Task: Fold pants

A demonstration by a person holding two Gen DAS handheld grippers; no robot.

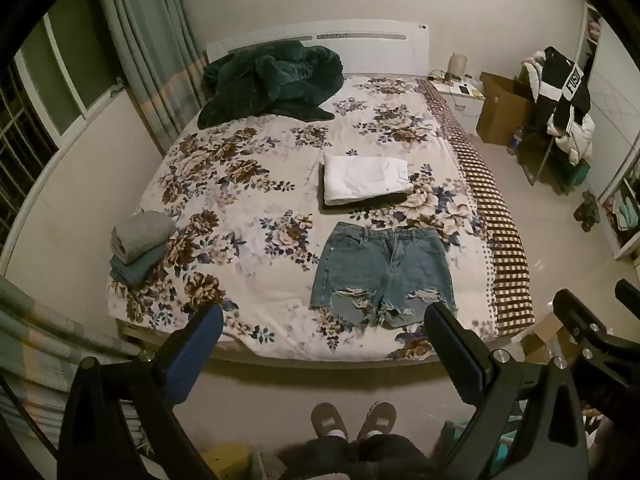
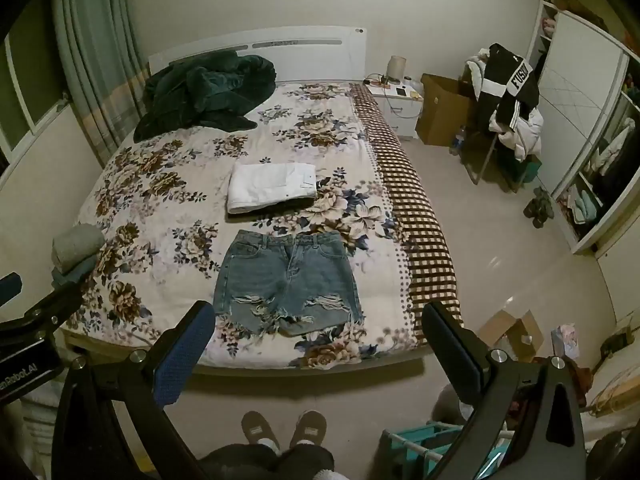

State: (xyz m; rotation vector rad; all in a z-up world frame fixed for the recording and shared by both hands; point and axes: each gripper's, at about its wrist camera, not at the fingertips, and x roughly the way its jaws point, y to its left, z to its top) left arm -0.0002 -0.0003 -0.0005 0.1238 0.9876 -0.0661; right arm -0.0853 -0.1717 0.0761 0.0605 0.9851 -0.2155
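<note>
From the left wrist camera, the left gripper (image 1: 324, 344) was held high above the floor at the foot of the bed (image 1: 280, 344), pointing forward and down, its fingers (image 1: 200, 356) spread wide with nothing between them. The denim shorts (image 1: 380, 274) lay flat and unfolded on the floral bedspread near the foot edge, waistband toward the headboard, frayed hems toward the camera. Just beyond them sat a folded white garment (image 1: 366, 178), apart from the shorts. A small stack of folded clothes (image 1: 140, 246) rested at the bed's left edge, and a dark green blanket (image 1: 272, 82) was heaped by the headboard. Bare bedspread lay to the left of the shorts. The right gripper (image 1: 592, 332) showed at the right margin (only partly in frame). The person's slippers (image 1: 354, 420) stood on the floor below.

From the right wrist camera, the right gripper (image 2: 320, 340) hovered likewise over the floor short of the bed (image 2: 240, 364), fingers (image 2: 186, 356) wide apart and empty. The denim shorts (image 2: 286, 276) lay between the two fingers in view, near the foot edge, the folded white garment (image 2: 272, 186) behind them. The checked blanket edge (image 2: 416, 216) ran down the bed's right side, with open floor beyond it. Part of the left gripper (image 2: 24, 320) showed at the left margin.
</note>
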